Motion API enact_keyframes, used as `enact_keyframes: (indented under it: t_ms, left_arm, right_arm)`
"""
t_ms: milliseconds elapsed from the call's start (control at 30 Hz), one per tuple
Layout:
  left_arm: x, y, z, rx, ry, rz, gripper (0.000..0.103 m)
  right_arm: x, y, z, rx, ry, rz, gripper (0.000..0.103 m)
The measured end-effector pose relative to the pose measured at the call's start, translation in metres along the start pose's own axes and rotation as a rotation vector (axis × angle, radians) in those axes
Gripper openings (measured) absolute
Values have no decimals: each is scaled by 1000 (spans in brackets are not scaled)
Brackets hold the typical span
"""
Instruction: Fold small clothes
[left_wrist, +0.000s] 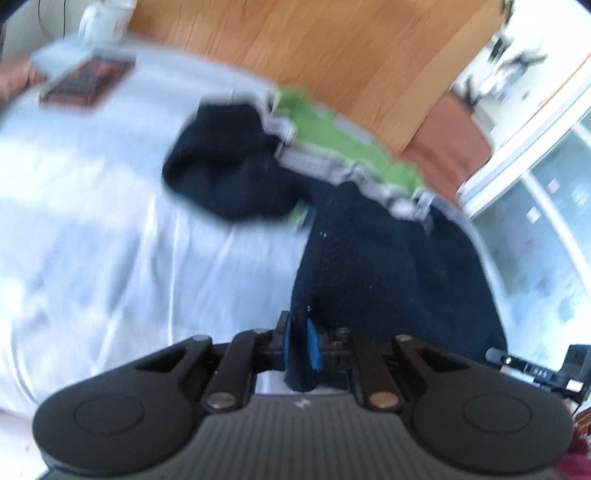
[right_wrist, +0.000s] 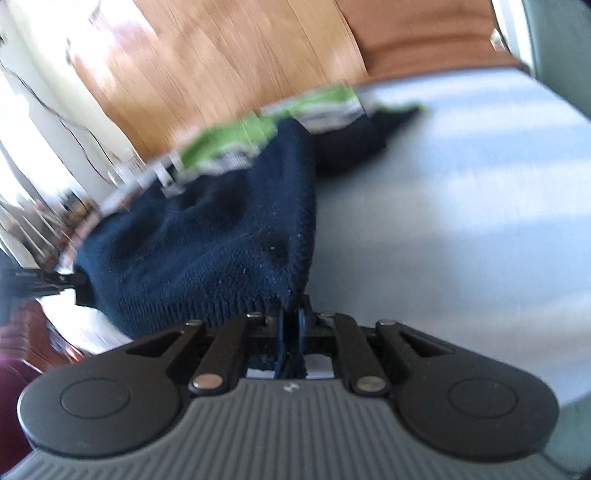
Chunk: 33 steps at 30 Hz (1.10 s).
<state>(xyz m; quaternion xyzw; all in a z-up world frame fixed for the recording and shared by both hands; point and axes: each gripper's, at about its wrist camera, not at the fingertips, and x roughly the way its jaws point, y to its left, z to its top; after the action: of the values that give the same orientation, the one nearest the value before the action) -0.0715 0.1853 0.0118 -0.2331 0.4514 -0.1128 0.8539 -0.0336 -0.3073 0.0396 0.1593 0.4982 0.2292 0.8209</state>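
Note:
A small navy knit sweater with green and grey-white stripes lies partly lifted over a white-covered table. My left gripper is shut on one navy hem edge. My right gripper is shut on another navy hem corner; the sweater stretches from it toward the left, where the other gripper shows. A navy sleeve rests folded on the cloth. Both views are motion-blurred.
A dark red book or case and a white mug sit at the table's far left. Wooden floor lies beyond the table edge. A brown mat and white shelving are at right.

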Motion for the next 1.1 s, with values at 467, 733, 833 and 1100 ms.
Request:
enact_keyframes:
  t_ms: [467, 733, 833, 1100]
  left_arm:
    - [-59, 29, 60, -50, -249, 167, 41]
    - [0, 45, 90, -105, -179, 215, 48]
    - [9, 44, 94, -91, -174, 225, 52]
    - [24, 51, 99, -99, -163, 232, 53]
  right_arm:
    - [44, -72, 101, 219, -220, -38, 36]
    - [77, -64, 125, 210, -169, -30, 17]
    - [51, -70, 149, 108, -291, -238, 15]
    - [50, -123, 177, 62, -276, -631, 36]
